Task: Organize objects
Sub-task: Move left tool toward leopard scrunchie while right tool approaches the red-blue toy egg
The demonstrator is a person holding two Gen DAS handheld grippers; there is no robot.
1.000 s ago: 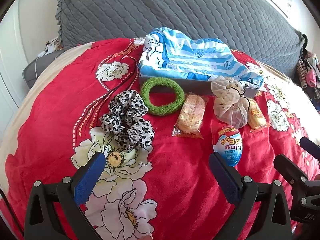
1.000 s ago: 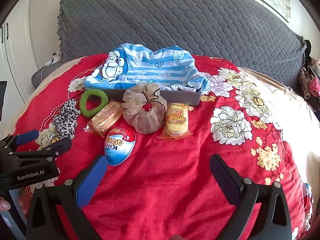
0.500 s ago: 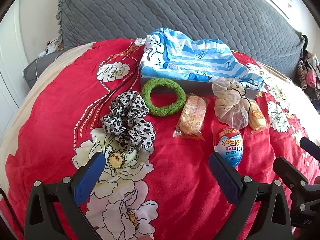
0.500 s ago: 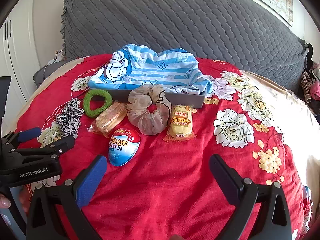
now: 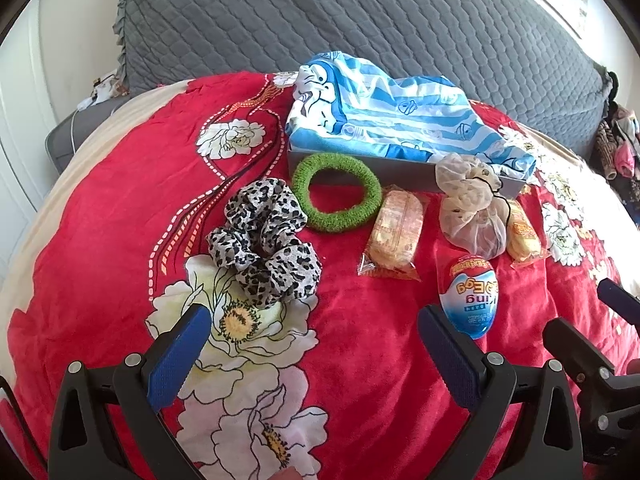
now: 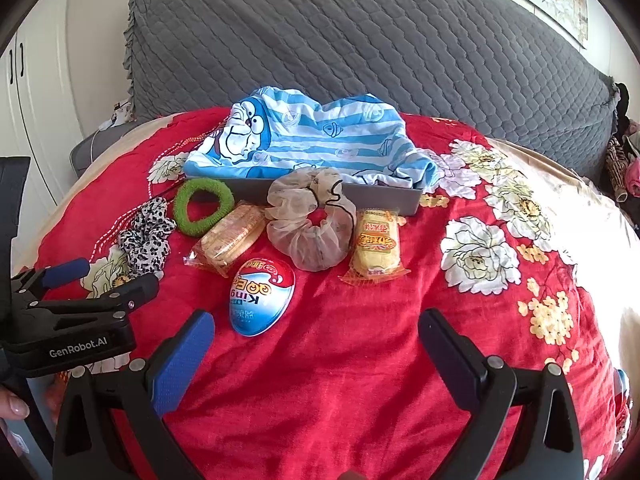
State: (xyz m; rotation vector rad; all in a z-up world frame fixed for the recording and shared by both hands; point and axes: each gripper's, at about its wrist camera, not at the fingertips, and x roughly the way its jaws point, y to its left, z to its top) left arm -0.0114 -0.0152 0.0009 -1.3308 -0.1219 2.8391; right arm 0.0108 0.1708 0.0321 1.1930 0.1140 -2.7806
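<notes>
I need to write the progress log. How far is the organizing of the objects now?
Nothing looks sorted yet. The leopard scrunchie, green hair ring, beige scrunchie, two snack packs and toy egg all lie on the red blanket in front of the grey tray. Both the left hand-held gripper and the right hand-held gripper are open and empty, so every item remains.

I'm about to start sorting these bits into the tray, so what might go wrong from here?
The grey tray is mostly covered by the blue striped cloth, so items dropped there may slide off. The egg-shaped toy is smooth and rounded; it may squirt from the right tongs. A black elastic lies on the beige scrunchie and could drag along or fall off. The left tongs sit near the right ones, so they could collide.
</notes>
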